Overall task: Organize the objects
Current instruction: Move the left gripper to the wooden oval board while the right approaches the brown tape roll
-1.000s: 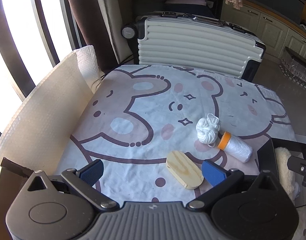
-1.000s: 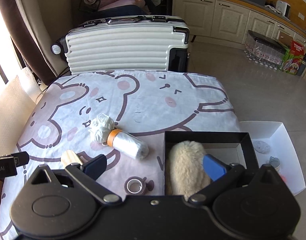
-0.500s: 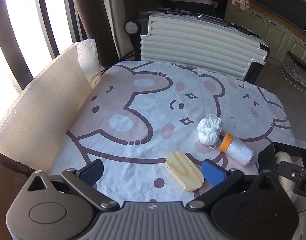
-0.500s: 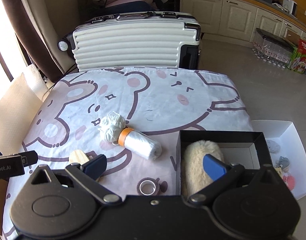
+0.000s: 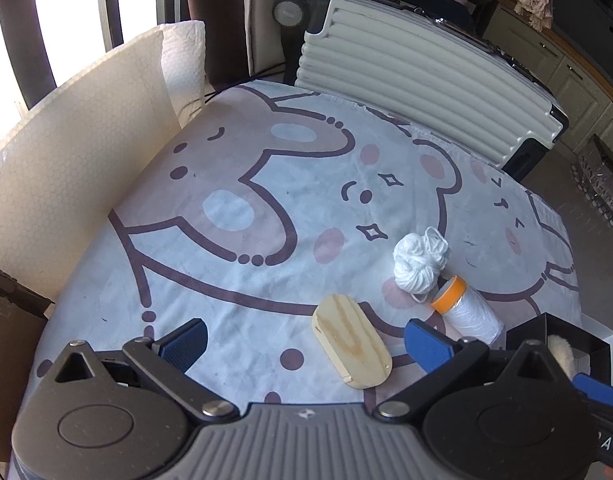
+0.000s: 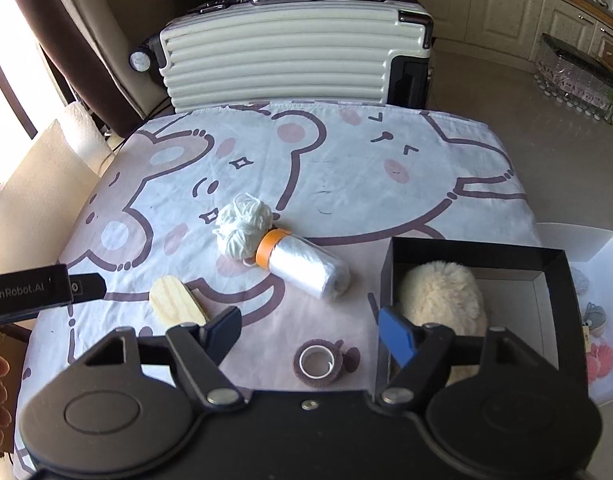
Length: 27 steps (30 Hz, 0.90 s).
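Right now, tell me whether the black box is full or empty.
Partly full: the black box holds a fluffy cream item; bare floor shows beside it.

From the left wrist view, we see bare tablecloth point(image 5: 234, 184) from nine through twelve o'clock. Toward two o'clock, the wooden oval point(image 5: 351, 350), yarn ball point(image 5: 420, 264) and orange-capped roll point(image 5: 468, 312) stand close together. The foam sheet point(image 5: 70, 168) walls ten o'clock, the suitcase point(image 5: 418, 76) blocks one. Right view: the black box point(image 6: 478, 256) fills three o'clock, the tape ring point(image 6: 317, 362) lies at six.
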Motion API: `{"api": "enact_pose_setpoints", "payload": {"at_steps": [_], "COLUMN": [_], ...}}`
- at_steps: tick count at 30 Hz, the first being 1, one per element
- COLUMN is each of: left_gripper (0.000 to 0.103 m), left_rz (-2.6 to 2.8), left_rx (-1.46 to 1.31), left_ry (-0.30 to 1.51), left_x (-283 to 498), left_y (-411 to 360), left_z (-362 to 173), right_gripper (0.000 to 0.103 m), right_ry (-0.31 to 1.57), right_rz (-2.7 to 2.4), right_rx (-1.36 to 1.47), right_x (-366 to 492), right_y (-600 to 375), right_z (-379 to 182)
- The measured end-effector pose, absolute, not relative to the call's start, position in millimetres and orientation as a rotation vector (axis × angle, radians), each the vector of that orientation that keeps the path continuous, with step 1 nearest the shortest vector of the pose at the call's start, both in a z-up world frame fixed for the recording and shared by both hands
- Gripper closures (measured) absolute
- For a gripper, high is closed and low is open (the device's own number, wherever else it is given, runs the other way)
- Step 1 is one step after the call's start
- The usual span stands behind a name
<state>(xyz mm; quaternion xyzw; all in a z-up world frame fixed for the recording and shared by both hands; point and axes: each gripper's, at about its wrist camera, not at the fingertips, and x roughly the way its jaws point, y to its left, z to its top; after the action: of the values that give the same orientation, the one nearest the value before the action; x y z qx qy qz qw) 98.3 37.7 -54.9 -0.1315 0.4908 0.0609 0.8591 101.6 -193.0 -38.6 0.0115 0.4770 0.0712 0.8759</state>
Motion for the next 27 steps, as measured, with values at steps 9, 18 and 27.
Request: {"api": "enact_pose_setpoints", "payload": {"at_steps": [9, 18, 27], "left_gripper": [0.003, 0.015, 0.022], "left_rz": [0.105, 0.066, 0.062], "left_rx": [-0.385, -0.424, -0.43], "left_ry": [1.103, 1.18, 1.225], "left_x": [115.7, 132.5, 144.0], "left_y": [34.4, 25.9, 17.6], "left_z": [-79.9, -103.9, -121.5], "right_gripper": [0.042, 0.058, 0.074], "right_ry": [1.065, 1.198, 1.262], "right_rz": [0.236, 0.271, 0.283], "right_rx": [0.0, -0.058, -0.079], "right_x": [113.5, 127.1, 134.9], "right_y": [-182.1, -175.6, -175.1], "right_z": [-54.6, -84.9, -102.3]}}
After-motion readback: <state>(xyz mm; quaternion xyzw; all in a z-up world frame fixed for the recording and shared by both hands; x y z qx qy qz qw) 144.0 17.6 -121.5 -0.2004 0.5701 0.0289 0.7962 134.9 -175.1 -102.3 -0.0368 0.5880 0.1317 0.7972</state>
